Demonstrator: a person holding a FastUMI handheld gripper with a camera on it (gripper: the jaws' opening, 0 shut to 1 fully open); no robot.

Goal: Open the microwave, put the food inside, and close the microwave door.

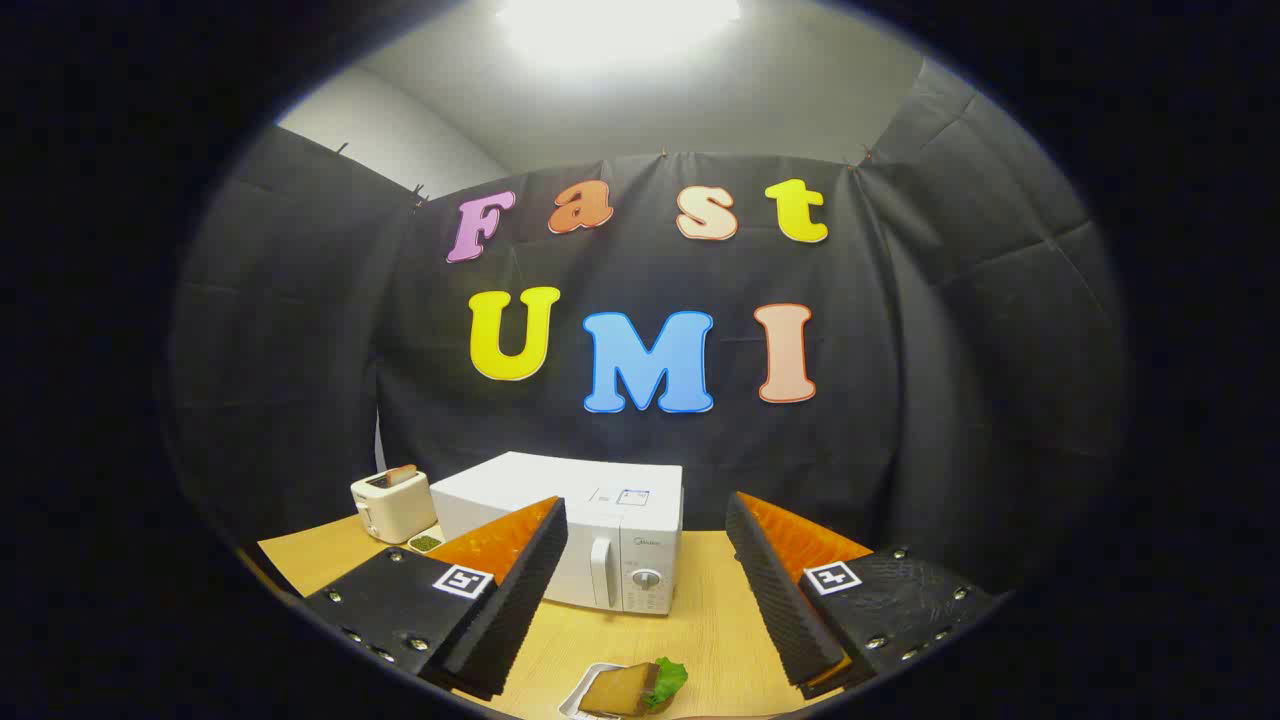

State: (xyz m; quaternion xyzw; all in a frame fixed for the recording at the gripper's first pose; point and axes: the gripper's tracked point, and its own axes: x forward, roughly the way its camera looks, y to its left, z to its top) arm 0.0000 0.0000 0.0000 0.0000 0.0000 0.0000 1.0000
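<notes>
While the gripper (645, 590) holds its two fingers wide apart with nothing between them, the food (628, 689) sits in a little tray (578, 700) low in the middle of the frame, on the wooden table (700, 620). Farther back stands the white microwave (570, 535), its door shut. Left of it is a toaster (392, 506).

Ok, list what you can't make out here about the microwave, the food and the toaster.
- Microwave: the left finger hides the door's left part in the gripper view; the panel below the dial is too small to make out.
- Food tray: near end cut off between the open fingers.
- Toaster: too small to identify what's in its slot.
</notes>
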